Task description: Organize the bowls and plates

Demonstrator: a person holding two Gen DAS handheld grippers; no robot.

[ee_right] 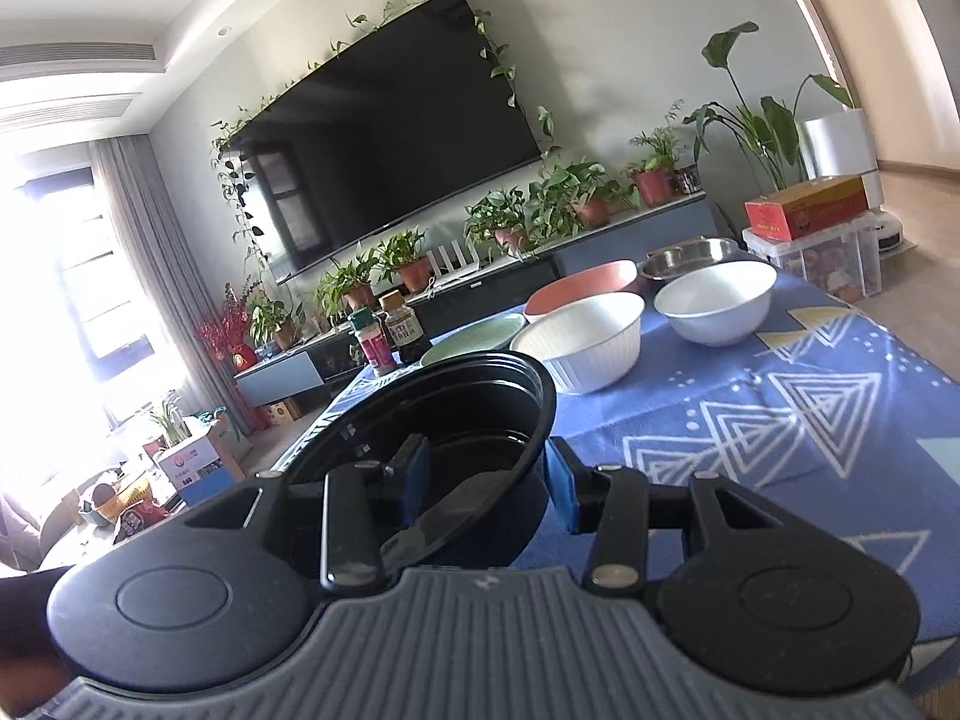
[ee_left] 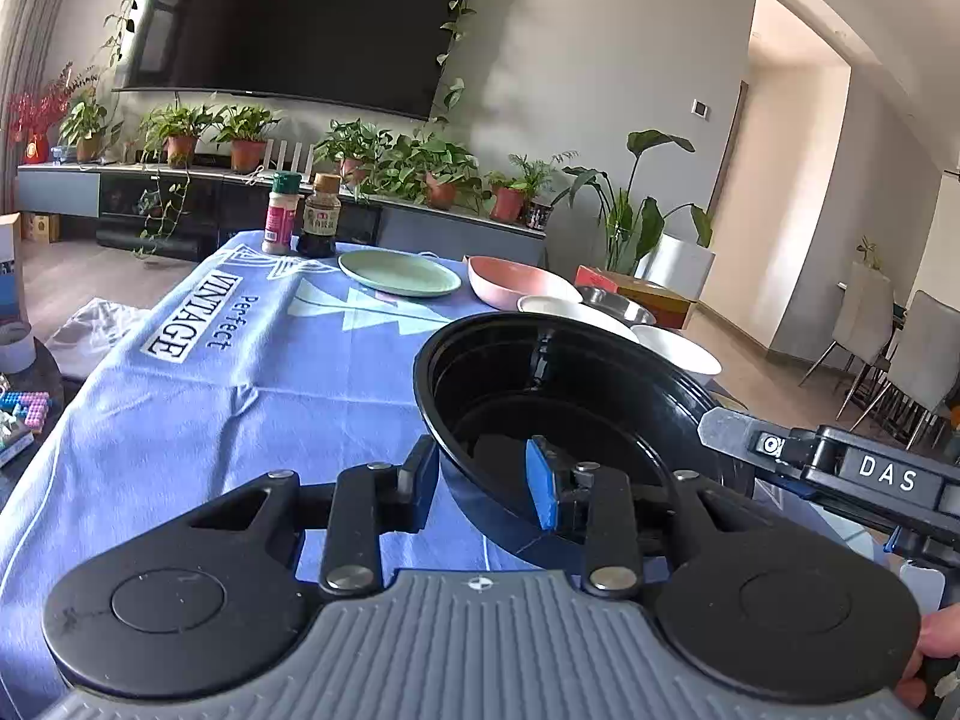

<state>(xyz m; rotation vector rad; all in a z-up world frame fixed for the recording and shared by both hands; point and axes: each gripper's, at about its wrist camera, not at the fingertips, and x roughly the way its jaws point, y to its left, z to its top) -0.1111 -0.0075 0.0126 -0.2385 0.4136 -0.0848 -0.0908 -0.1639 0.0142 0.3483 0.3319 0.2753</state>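
A black bowl (ee_left: 558, 396) sits low over the blue tablecloth, and both grippers straddle its rim. My left gripper (ee_left: 489, 483) has one finger outside the near wall and one blue-padded finger inside. My right gripper (ee_right: 489, 471) holds the opposite rim of the black bowl (ee_right: 456, 414) the same way, and it shows at the right of the left wrist view. Beyond stand a green plate (ee_left: 399, 272), a pink bowl (ee_left: 516, 282), a ribbed white bowl (ee_right: 579, 339), a smooth white bowl (ee_right: 714, 300) and a steel bowl (ee_right: 690, 255).
Two seasoning bottles (ee_left: 303, 216) stand at the table's far left corner. The blue cloth (ee_left: 210, 396) lies bare at left. A red box on a clear bin (ee_right: 810, 210) stands past the table's right end. Potted plants line the TV cabinet behind.
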